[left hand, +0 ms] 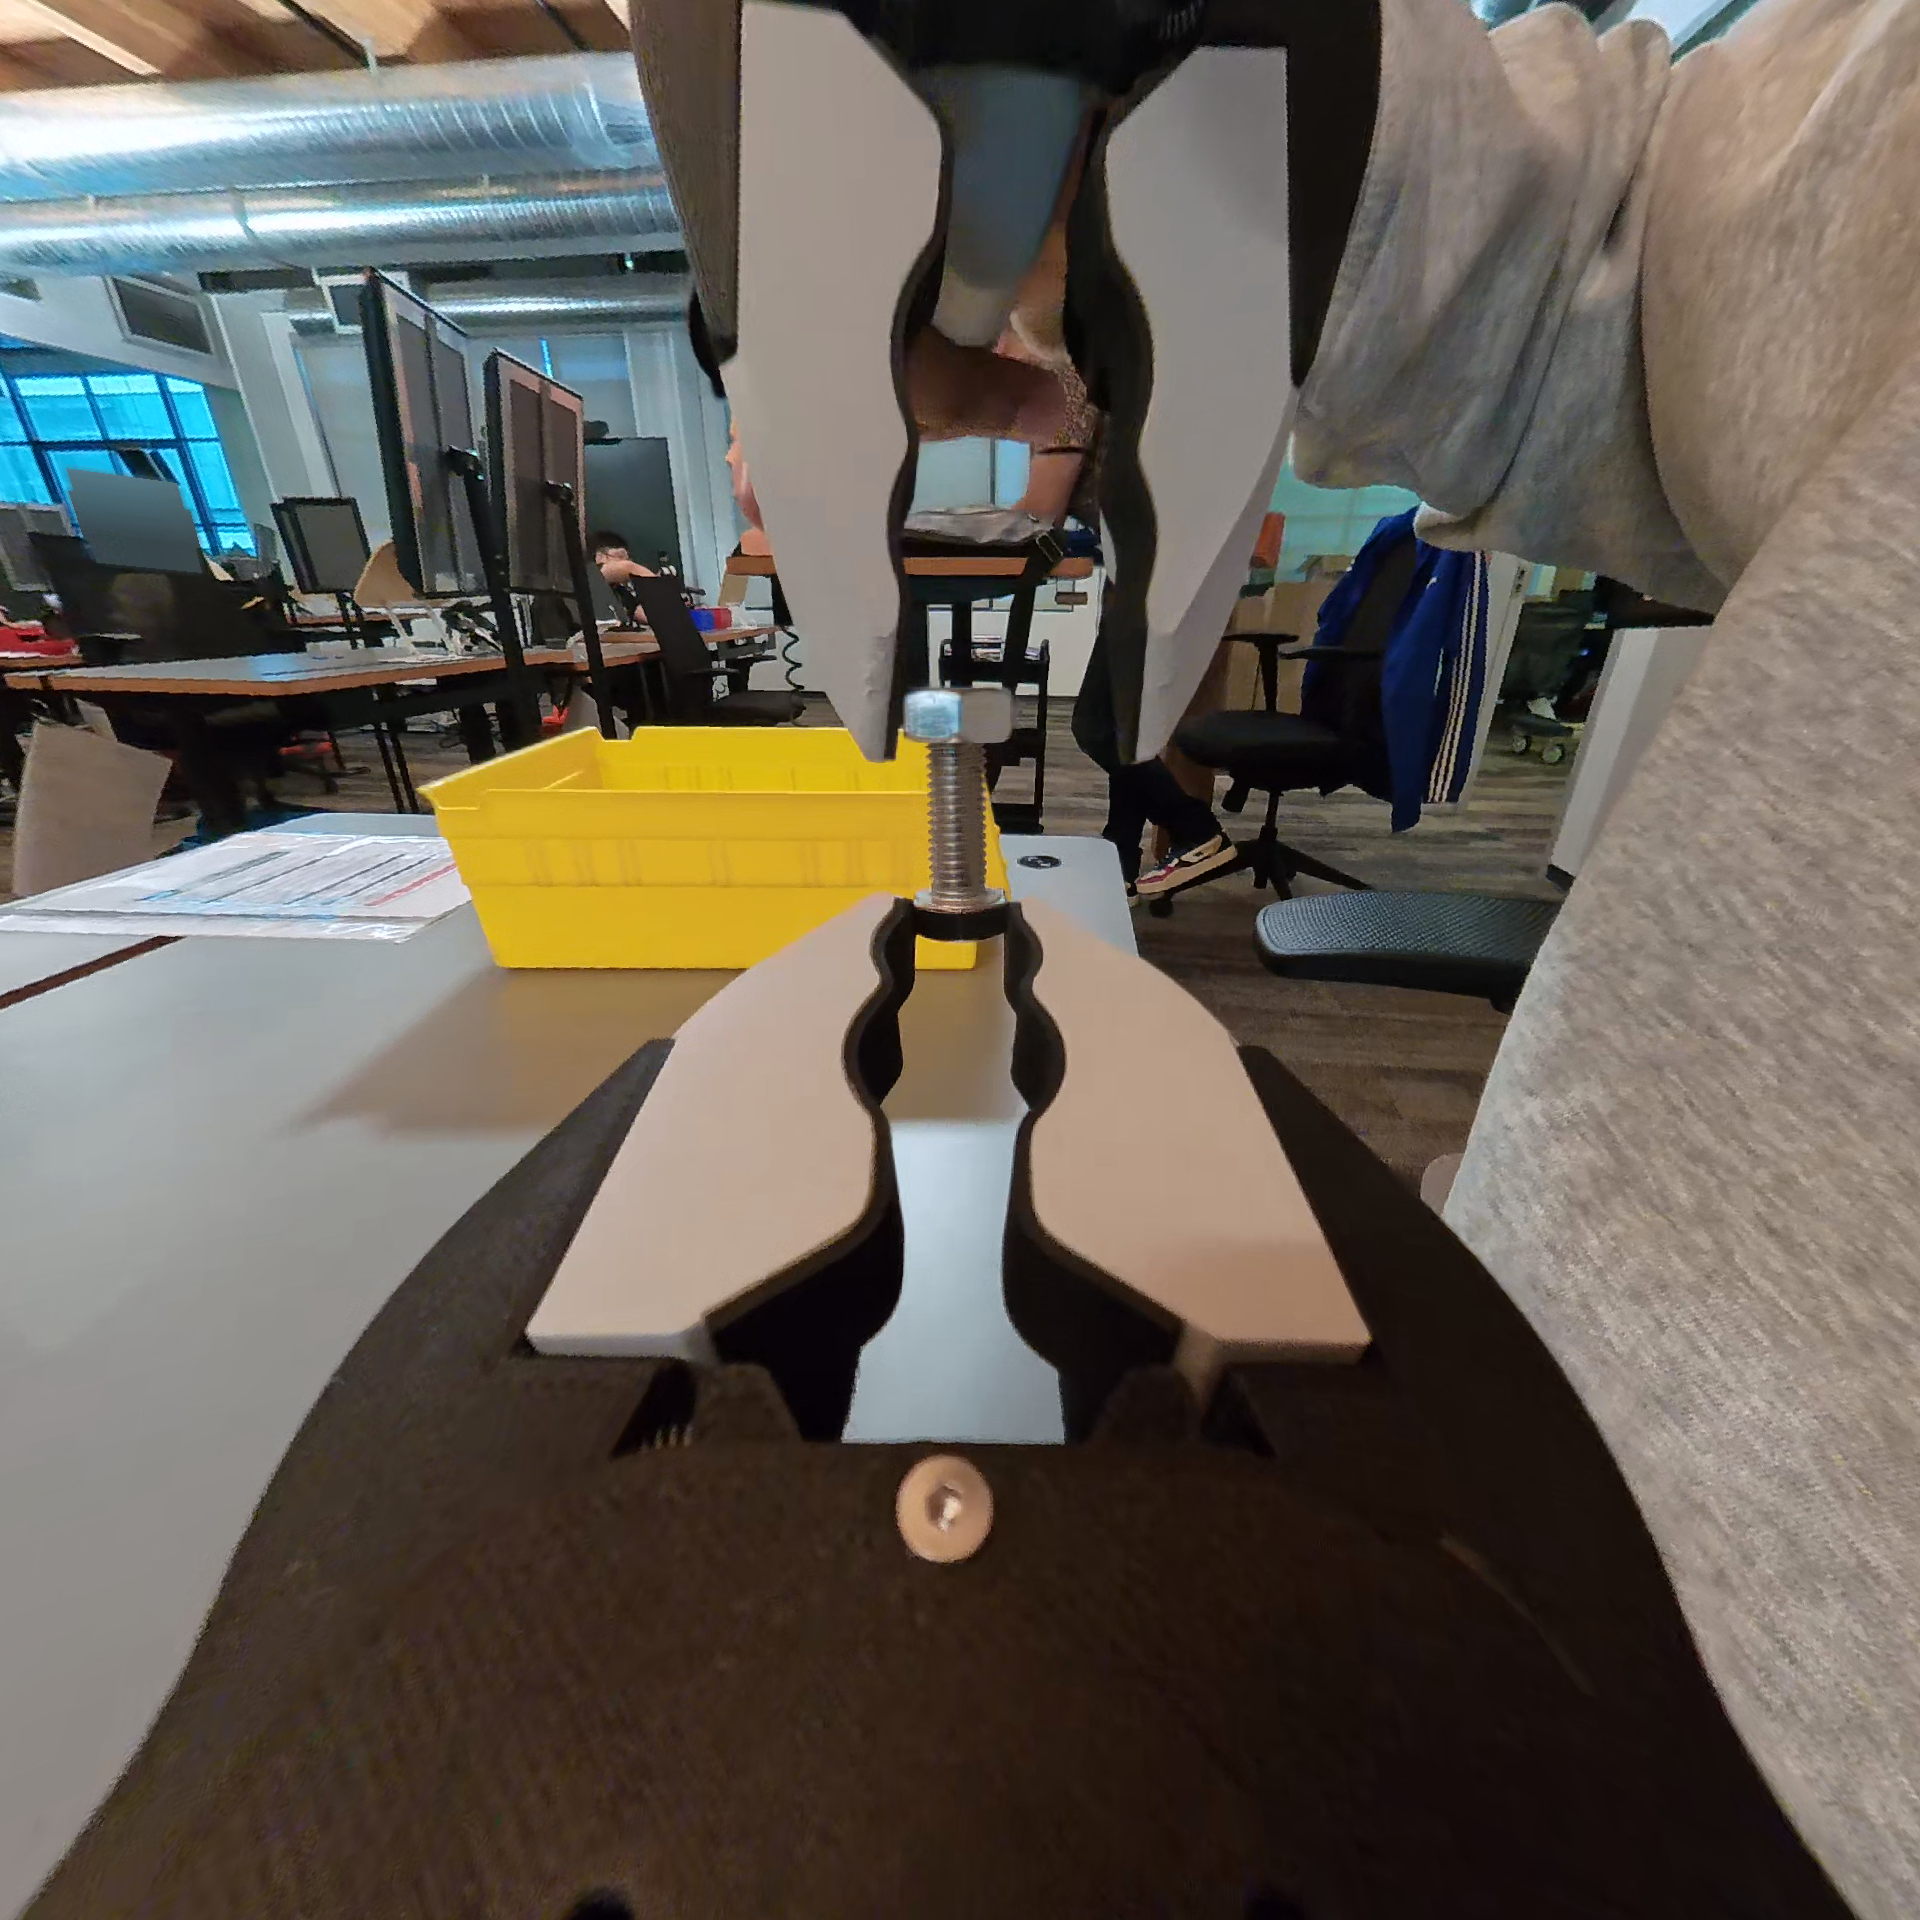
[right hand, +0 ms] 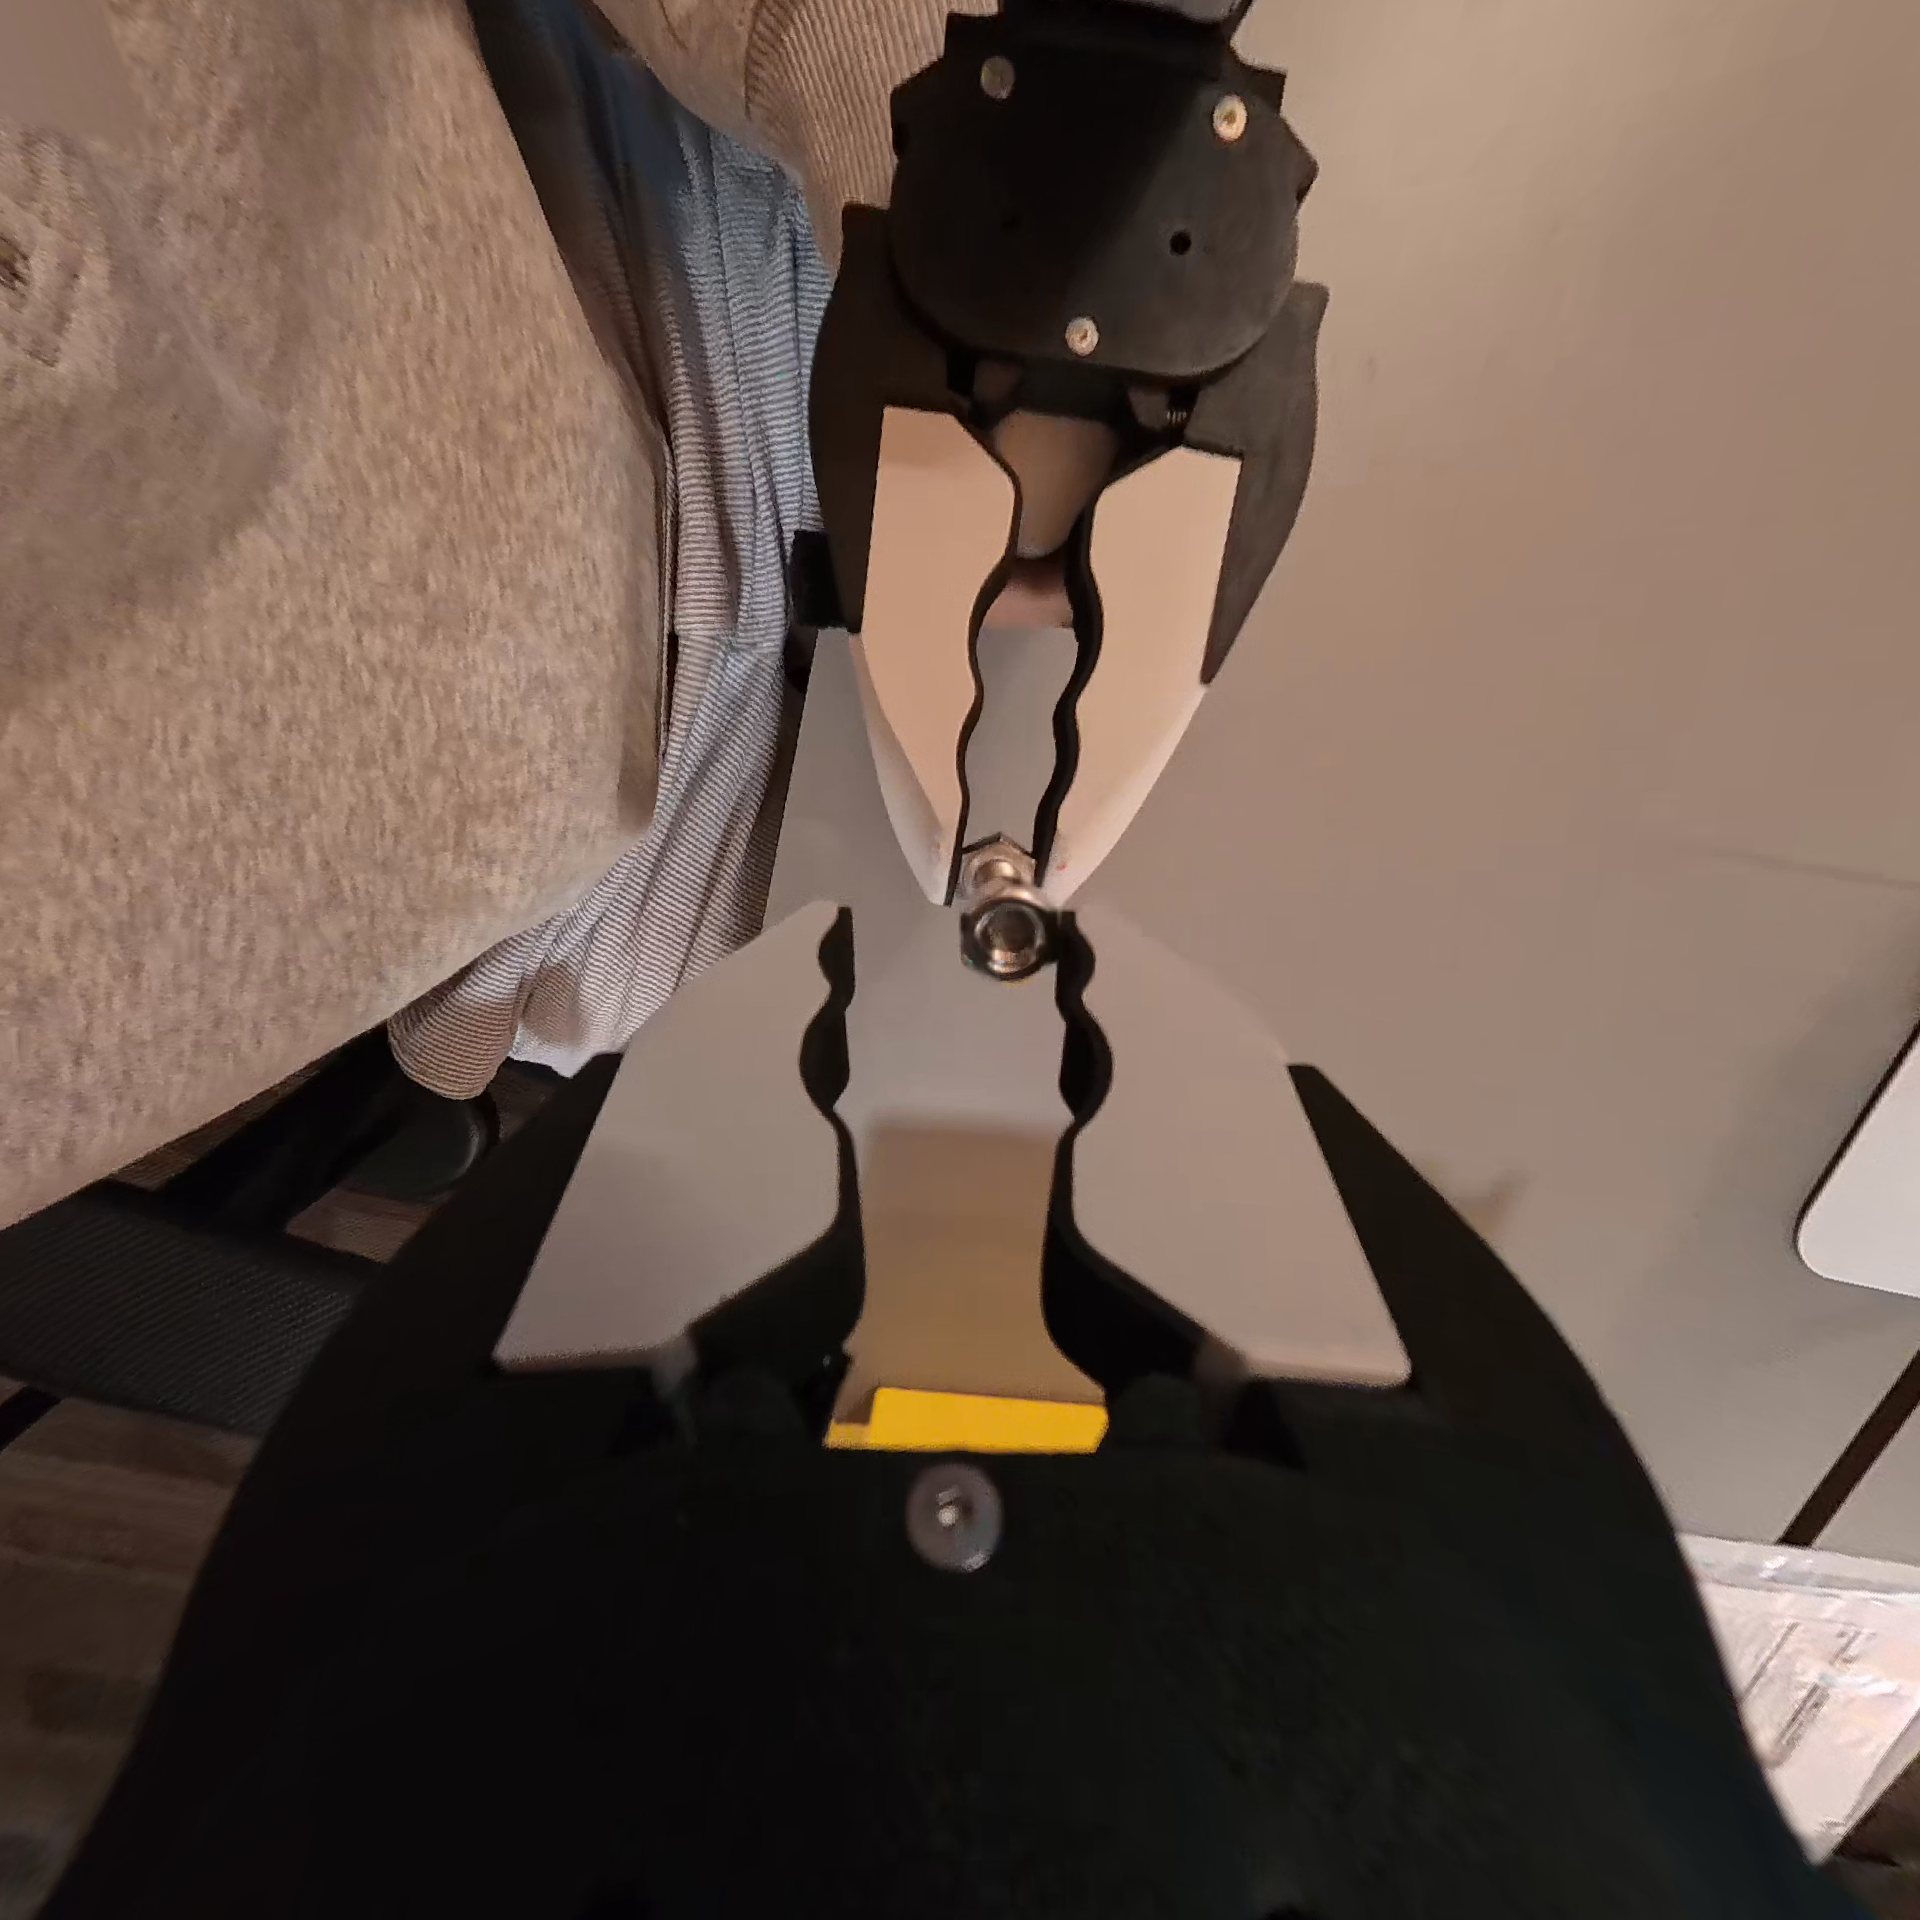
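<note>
Bolt is held upright, long axis vertical, hex head on top and a dark nut at its lower end. The nut is clamped between the tips of the left gripper. The head is flanked by the right gripper, parted slightly wider than it. Behind, a yellow bin is seen on the grey surface; its contents cannot be seen.

A pale grey bench carries a yellow plastic bin toward its far edge, a clear-sleeved printed sheet lying flat to the bin's left, and a white rounded-corner slab at one side.
</note>
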Tool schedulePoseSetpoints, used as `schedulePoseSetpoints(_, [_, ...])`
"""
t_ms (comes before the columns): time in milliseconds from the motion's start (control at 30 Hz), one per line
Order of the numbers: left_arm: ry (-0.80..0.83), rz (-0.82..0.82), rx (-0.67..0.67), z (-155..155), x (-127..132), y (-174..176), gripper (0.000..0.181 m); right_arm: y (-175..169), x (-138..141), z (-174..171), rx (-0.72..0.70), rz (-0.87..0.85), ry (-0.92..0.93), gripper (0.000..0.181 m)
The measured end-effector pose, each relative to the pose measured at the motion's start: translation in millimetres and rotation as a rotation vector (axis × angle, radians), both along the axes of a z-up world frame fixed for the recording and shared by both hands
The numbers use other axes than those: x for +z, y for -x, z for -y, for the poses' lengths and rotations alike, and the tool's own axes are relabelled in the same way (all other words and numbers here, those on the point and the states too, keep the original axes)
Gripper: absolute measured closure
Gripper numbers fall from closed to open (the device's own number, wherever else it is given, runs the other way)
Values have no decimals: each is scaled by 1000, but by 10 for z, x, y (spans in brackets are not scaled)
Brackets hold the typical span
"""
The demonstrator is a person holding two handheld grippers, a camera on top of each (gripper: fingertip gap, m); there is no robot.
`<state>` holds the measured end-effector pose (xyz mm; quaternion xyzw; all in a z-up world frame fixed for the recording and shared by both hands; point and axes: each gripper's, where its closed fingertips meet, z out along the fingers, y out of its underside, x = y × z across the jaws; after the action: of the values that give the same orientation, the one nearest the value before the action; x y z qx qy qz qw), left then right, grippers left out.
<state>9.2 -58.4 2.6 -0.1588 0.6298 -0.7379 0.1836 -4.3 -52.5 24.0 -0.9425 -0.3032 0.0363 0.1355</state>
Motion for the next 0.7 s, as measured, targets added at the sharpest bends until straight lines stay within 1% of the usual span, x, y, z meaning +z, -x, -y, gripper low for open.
schedulePoseSetpoints(267, [15,-16,1,-18,-2,-15,164,-61,-16,77,-21,14,31,148])
schedulePoseSetpoints(367, [14,-23,7,-26,-13,-30,164,-47,-33,122,-20,7,54,152])
schedulePoseSetpoints(433, [20,-34,13,-38,-18,-50,164,12,-26,137,-12,-27,55,157])
schedulePoseSetpoints(500, [14,-37,17,-44,-34,-61,164,55,3,118,-4,-41,35,160])
schedulePoseSetpoints(600, [-8,-34,12,-21,-69,-53,164,38,67,49,22,4,-27,161])
schedulePoseSetpoints(700, [-26,-23,-10,21,-87,-15,164,18,107,0,61,44,-76,157])
